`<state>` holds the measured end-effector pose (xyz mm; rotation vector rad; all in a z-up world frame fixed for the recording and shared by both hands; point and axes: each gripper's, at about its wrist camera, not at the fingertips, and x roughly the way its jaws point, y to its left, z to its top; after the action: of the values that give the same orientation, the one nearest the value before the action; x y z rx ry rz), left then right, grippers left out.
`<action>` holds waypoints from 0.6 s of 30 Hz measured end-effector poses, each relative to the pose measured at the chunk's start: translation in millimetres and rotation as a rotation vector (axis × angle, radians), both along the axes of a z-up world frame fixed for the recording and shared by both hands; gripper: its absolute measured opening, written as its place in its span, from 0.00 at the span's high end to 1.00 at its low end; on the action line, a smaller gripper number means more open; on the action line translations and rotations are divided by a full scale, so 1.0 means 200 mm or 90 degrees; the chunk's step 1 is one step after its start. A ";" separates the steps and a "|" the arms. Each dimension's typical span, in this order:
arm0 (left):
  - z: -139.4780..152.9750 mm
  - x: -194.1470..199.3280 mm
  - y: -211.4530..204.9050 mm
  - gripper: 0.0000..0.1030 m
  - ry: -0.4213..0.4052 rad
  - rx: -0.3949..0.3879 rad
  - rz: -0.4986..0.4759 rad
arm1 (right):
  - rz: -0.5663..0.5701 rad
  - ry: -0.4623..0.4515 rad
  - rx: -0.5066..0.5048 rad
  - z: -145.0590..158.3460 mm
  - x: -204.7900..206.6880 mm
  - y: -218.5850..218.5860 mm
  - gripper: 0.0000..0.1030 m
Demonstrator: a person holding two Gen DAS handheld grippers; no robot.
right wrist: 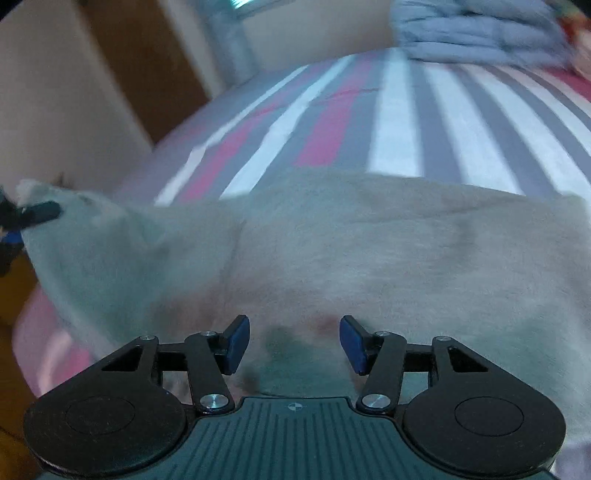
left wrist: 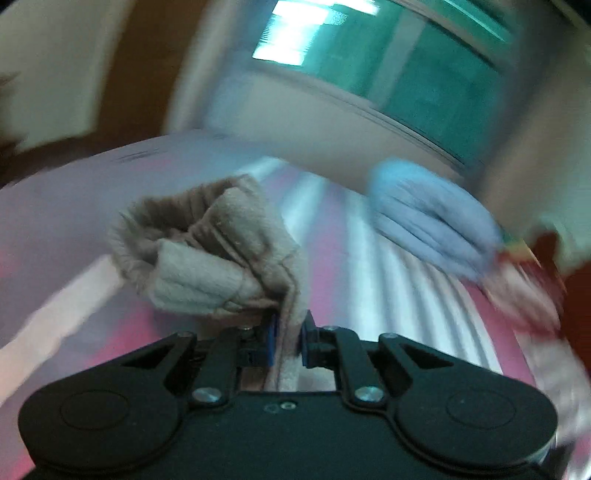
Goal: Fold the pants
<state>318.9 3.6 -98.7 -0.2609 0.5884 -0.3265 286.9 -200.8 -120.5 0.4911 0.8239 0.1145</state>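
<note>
The beige fleece pants (right wrist: pixel 369 251) are spread across a striped bed sheet (right wrist: pixel 399 122), w/ one edge pinched tight between the blue pads of the left gripper (left wrist: pixel 288 341); that bunched end is seen lifted off the bed in the left wrist view. The right gripper (right wrist: pixel 293 345) is held over the fabric w/ pads spread wide, nothing between them. Risk, as judged: only a thin strip is clamped on the left, so a quick pull could let it slip out, or the bunched layers could be folded crooked. Since nothing is pinned by the right, the whole piece could be dragged along. A folded blue garment (right wrist: pixel 476 33) lies at the far side, well apart. Open sheet is available beyond the pants; the bed edge (right wrist: pixel 177 129) falls away at far left.
</note>
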 end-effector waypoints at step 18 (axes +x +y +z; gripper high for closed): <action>-0.25 -0.32 -0.68 0.45 0.078 0.189 -0.226 | -0.161 -0.015 0.194 0.10 -0.47 -0.88 0.17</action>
<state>254.2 -133.0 -149.6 0.1141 0.7959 -0.5611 192.4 -376.2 -101.3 0.8753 0.7178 0.0118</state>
